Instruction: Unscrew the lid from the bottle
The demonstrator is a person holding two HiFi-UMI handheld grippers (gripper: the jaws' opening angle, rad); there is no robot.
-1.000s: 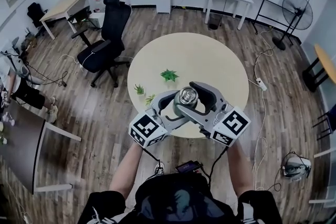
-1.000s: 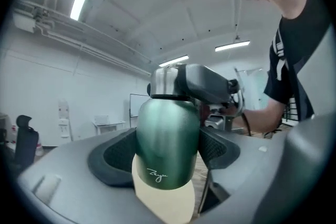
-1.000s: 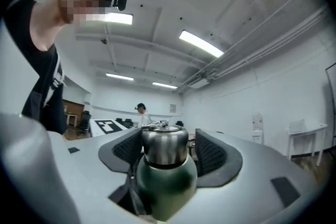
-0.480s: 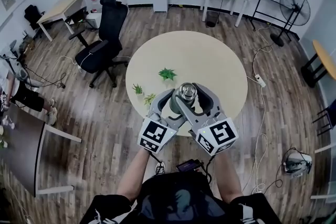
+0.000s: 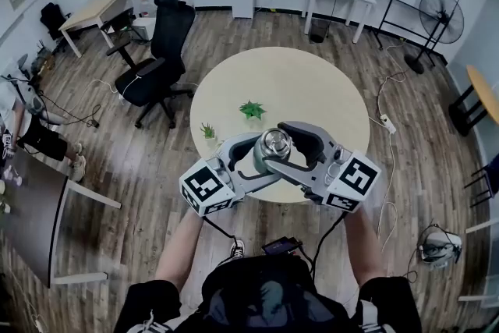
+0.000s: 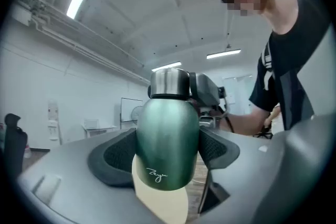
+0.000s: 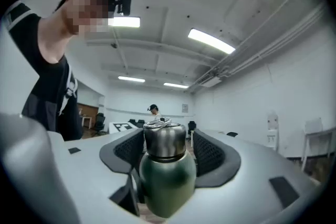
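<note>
A dark green bottle (image 6: pixel 167 139) with a steel lid (image 6: pixel 169 83) is held up above the near edge of the round table (image 5: pixel 312 90). My left gripper (image 6: pixel 167 153) is shut on the bottle's body, a pad pressed to each side. My right gripper (image 7: pixel 165 150) reaches in from the other side with the lid (image 7: pixel 164 140) between its pads. Its jaws are opening, and a narrow gap shows beside the lid at the right pad. In the head view both grippers meet at the lid (image 5: pixel 274 143), the left gripper (image 5: pixel 263 155) coming from the lower left and the right gripper (image 5: pixel 278 146) from the lower right.
Three small green plants (image 5: pixel 251 111) (image 5: pixel 207 131) (image 5: pixel 224 146) stand on the table just beyond the bottle. A black office chair (image 5: pixel 156 58) is left of the table. A person stands far back in the room (image 7: pixel 153 110). Cables lie on the wooden floor.
Both marker cubes have swung outward from where they were half a second ago, the right one to the right and up, the left one to the left. The bottle stays in the left gripper.
</note>
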